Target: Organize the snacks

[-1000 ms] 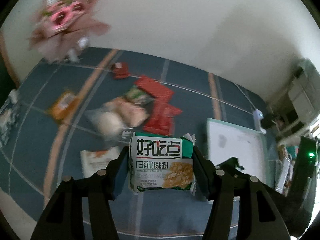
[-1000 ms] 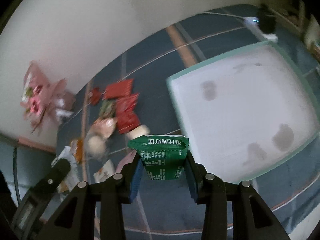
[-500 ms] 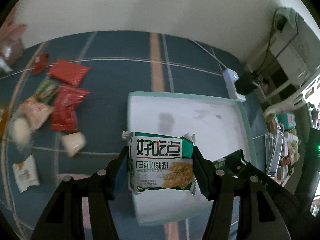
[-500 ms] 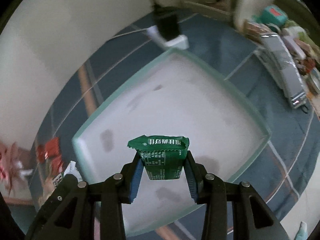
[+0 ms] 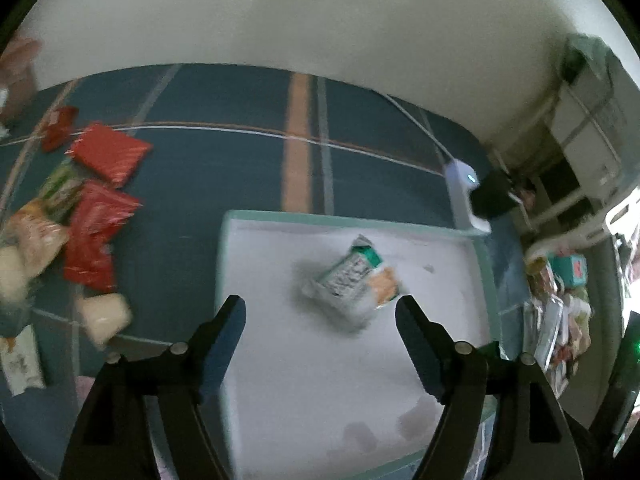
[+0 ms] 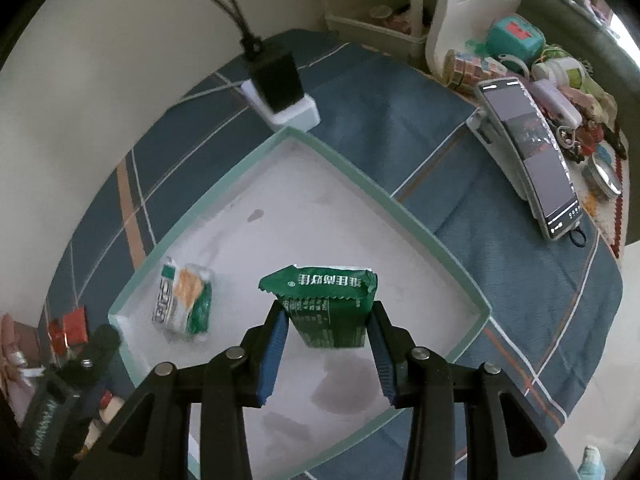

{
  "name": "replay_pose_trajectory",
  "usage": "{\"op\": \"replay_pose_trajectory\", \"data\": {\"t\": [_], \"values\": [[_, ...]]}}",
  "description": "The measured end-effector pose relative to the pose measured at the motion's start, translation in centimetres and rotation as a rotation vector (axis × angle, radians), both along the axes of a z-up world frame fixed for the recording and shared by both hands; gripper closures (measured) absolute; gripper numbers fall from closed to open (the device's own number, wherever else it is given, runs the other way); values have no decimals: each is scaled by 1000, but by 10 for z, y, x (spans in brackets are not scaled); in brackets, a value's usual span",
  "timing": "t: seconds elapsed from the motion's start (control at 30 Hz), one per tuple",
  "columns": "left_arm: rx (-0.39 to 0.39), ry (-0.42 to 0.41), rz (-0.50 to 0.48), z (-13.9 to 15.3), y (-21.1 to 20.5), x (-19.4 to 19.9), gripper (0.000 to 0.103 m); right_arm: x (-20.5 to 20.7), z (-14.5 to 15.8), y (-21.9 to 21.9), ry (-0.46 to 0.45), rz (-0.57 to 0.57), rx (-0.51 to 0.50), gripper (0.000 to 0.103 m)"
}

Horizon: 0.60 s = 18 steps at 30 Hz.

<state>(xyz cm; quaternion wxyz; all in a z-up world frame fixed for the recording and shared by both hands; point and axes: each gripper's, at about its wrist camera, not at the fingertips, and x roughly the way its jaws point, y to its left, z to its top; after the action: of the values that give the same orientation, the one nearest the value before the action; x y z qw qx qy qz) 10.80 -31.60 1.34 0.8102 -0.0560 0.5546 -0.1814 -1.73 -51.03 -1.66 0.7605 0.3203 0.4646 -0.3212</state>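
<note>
**Inspector:** Inside the white tray with the pale green rim, one biscuit packet lies flat near the left corner, free of both tools. The left hand-held gripper hangs above the tray with its jaws spread wide and nothing between them. I judge that item as placed.

**Clerk:** And the other tool?

**Inspector:** The right hand-held gripper pinches a green snack packet by its lower part, held upright above the tray floor, towards the near right side. It is not yet set down.

**Clerk:** What remains outstanding?

**Inspector:** Most of the job, in my judgement. On the blue tabletop left of the tray lies a loose scatter: several red packets, a pale wrapped bun, a white sachet and other wrappers too blurred to name. One in, one about to go in, the heap untouched.

**Clerk:** Room to work?

**Inspector:** The tray floor is largely bare; the right half and far corner offer open space for the green packet, well apart from the biscuit packet. The rim is low, yet raised enough to catch a packet carried in too low. At the far corner a white power strip with a black adapter sits just beside the rim. To the right a phone on its stand and a clutter of small things line the tabletop edge, well apart from the tray. The strip of cloth between tray and heap is open.
</note>
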Motion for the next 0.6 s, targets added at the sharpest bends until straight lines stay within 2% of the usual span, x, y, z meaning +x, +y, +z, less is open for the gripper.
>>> {"op": "replay_pose_trajectory", "data": {"t": [0.07,0.13,0.17,0.2,0.33,0.4,0.5,0.6], "values": [[42,-16,48,4,15,2,20,2,3,9,0,30,-6,56],[93,-18,114,7,35,4,20,5,7,21,-12,69,-6,44],[104,-20,142,9,45,4,20,6,9,27,-18,90,-11,32],[113,-19,168,9,58,4,20,8,11,33,-20,105,-18,27],[199,-7,236,1,100,2,10,12,11,55,-21,158,-2,22],[241,16,281,-6,125,0,10,12,11,68,-20,184,3,18],[258,42,346,-12,157,-4,10,13,12,95,-24,258,2,14],[289,36,375,-10,179,-12,10,18,15,124,-26,338,-3,13]]}}
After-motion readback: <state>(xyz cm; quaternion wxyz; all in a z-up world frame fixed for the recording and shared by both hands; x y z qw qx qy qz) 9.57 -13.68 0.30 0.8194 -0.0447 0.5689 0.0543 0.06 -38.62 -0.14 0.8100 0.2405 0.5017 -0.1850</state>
